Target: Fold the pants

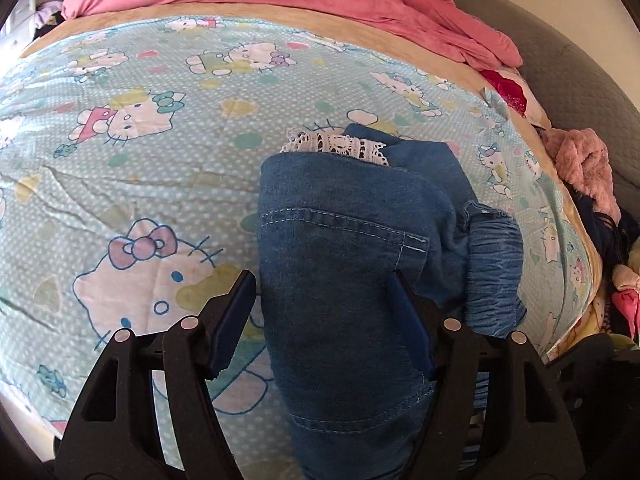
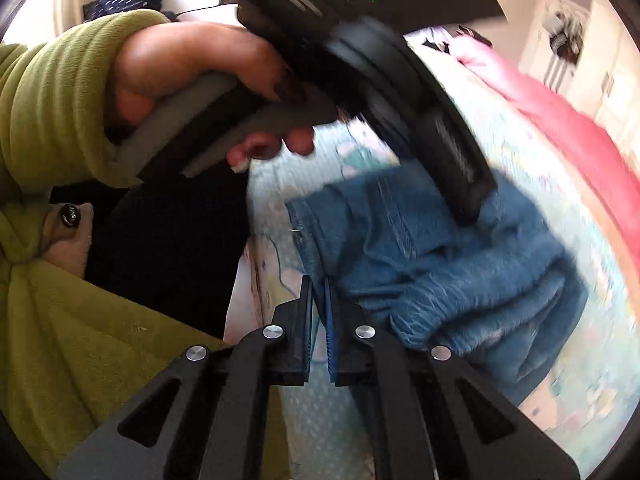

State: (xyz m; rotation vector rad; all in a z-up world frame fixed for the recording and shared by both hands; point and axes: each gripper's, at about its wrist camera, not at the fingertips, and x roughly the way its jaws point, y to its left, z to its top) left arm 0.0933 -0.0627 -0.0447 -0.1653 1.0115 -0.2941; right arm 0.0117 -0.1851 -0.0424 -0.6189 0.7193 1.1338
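In the left wrist view the pants (image 1: 344,248), blue denim already doubled into a thick bundle, lie at centre and lower right of the frame on the cartoon-print sheet (image 1: 120,120); the left gripper (image 1: 324,320) straddles the bundle with jaws apart, pads not visibly pressing; I judge it should close squarely across the full thickness so no layer slips. In the right wrist view the right gripper (image 2: 319,328), jaws together, sits at the bundle's lower-left edge, though whether denim is pinched I cannot tell; upper left, a hand (image 2: 192,80) in a green sleeve (image 2: 52,100) grips the other tool, angled down.

Right wrist view motion-blurred, pants (image 2: 460,272) smeared, lower pants (image 1: 344,420) cut by left view's edge
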